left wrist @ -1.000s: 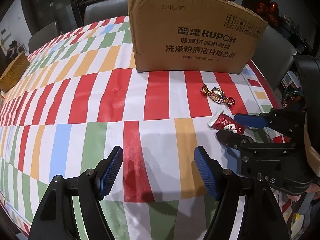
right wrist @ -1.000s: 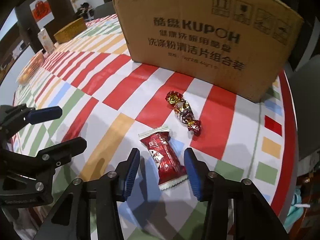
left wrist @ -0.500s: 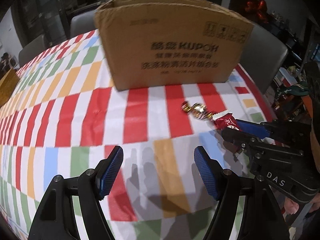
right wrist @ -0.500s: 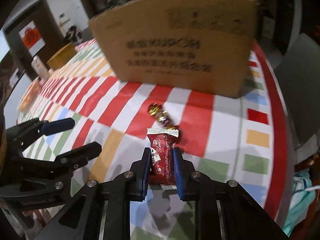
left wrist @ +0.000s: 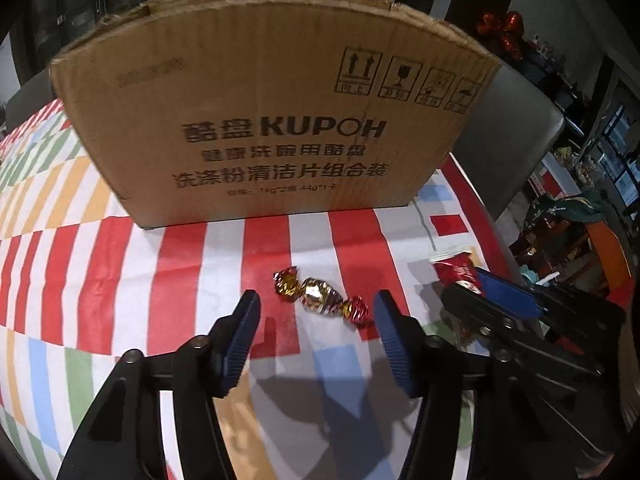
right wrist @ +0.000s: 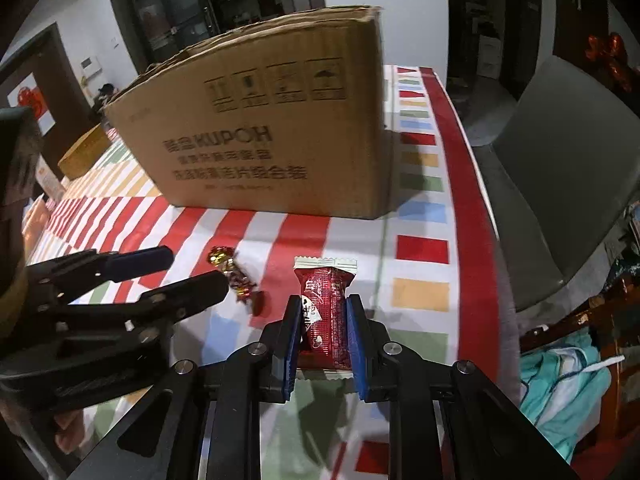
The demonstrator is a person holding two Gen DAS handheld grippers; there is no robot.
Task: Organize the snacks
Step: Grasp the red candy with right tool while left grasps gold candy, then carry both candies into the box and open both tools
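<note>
My right gripper [right wrist: 323, 312] is shut on a red snack packet [right wrist: 326, 312] and holds it above the striped tablecloth; the packet also shows in the left wrist view [left wrist: 454, 270]. My left gripper [left wrist: 316, 308] is open, its fingers on either side of a gold and red foil candy [left wrist: 320, 294] that lies on the cloth. The candy shows in the right wrist view [right wrist: 234, 274] beside the left gripper [right wrist: 196, 270]. A brown cardboard box [left wrist: 276, 120] marked KUPOH stands just behind them, also in the right wrist view [right wrist: 272, 136].
The table's right edge with a red border [right wrist: 468, 208] is close by. A grey chair [right wrist: 560, 168] stands past that edge. A woven basket [right wrist: 86, 152] sits far left on the table. Cloth lies on furniture at lower right [right wrist: 560, 384].
My right gripper closed on the red packet and lifted it off the cloth. My left gripper moved forward and right until its open fingers flank the foil candy.
</note>
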